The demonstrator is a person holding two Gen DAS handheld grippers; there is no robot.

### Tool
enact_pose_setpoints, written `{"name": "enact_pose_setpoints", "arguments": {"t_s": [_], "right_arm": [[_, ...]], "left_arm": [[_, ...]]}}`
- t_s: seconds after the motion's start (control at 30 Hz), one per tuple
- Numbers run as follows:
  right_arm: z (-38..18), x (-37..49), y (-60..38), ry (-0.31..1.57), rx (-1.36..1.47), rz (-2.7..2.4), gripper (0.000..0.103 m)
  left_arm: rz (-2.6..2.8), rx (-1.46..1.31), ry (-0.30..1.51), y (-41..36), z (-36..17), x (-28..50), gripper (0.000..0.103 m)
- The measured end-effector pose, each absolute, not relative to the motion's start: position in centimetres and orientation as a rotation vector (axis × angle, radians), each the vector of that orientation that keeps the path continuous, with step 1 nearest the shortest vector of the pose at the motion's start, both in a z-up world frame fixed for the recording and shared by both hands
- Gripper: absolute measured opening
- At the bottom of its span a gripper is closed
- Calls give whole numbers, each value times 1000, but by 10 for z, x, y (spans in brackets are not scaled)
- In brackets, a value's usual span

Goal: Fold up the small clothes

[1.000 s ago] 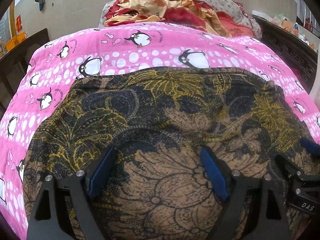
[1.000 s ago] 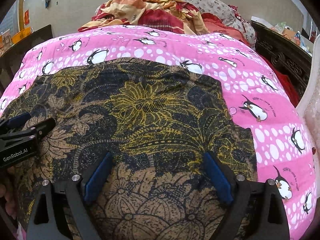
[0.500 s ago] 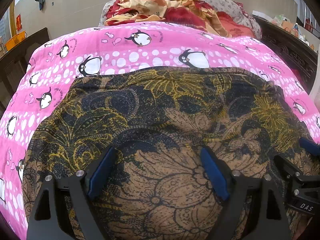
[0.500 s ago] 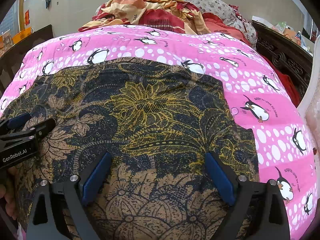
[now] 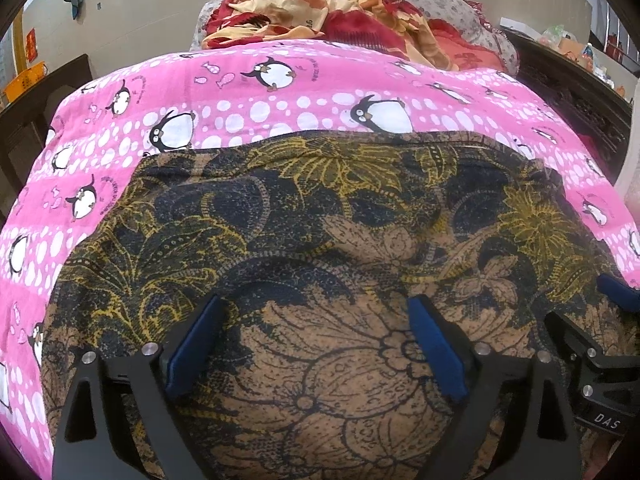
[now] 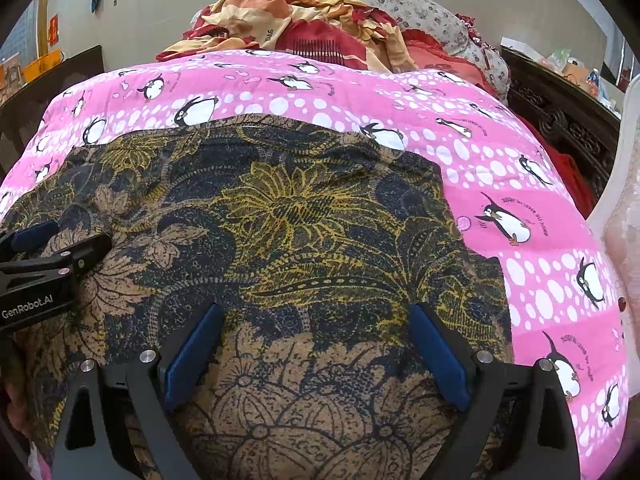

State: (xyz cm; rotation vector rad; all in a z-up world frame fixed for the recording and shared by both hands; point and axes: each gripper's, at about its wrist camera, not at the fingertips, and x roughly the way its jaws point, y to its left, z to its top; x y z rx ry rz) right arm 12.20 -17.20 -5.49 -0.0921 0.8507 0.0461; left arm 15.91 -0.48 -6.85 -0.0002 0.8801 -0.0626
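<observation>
A garment (image 5: 320, 220) of brown, black and yellow flower print lies spread flat on the pink penguin sheet (image 5: 240, 108). My left gripper (image 5: 316, 304) hovers over its near half, jaws opening, blue pads wide apart and pinching no cloth. In the right wrist view the same garment (image 6: 280, 208) fills the middle, and my right gripper (image 6: 316, 312) stands open above it, nothing pressed between its pads. Each gripper shows in the other's view: the right gripper (image 5: 600, 320) at the right edge, the left gripper (image 6: 52, 248) at the left edge.
A crumpled red and orange quilt (image 5: 320, 12) is heaped at the far end of the bed. Dark carved wooden furniture (image 5: 580, 92) runs along the right side, and a pale padded object (image 6: 624, 200) stands at the right edge. Bare pink sheet (image 6: 540, 260) lies right of the garment.
The left gripper's pads have spread slightly wider. Both hands and the garment have stayed where they were.
</observation>
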Motion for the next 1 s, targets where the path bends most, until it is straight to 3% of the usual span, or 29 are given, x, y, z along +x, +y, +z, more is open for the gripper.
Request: {"name": "enact_pose_setpoints", "arguments": {"t_s": [0.1, 0.57, 0.8, 0.9, 1.0], "right_arm": [[-55, 122, -171, 851, -90, 47, 97], [-54, 123, -174, 852, -77, 57, 97], [-53, 122, -172, 846, -89, 50, 97], [-53, 121, -170, 842, -102, 40, 97], [-53, 120, -170, 841, -103, 40, 98]], "left_arm": [[-93, -10, 889, -6, -69, 160, 103], [-116, -18, 903, -9, -62, 150, 103], [-240, -206, 979, 36, -43, 56, 103], [-221, -328, 928, 74, -33, 16, 103], [-186, -443, 945, 101, -48, -5, 103]]}}
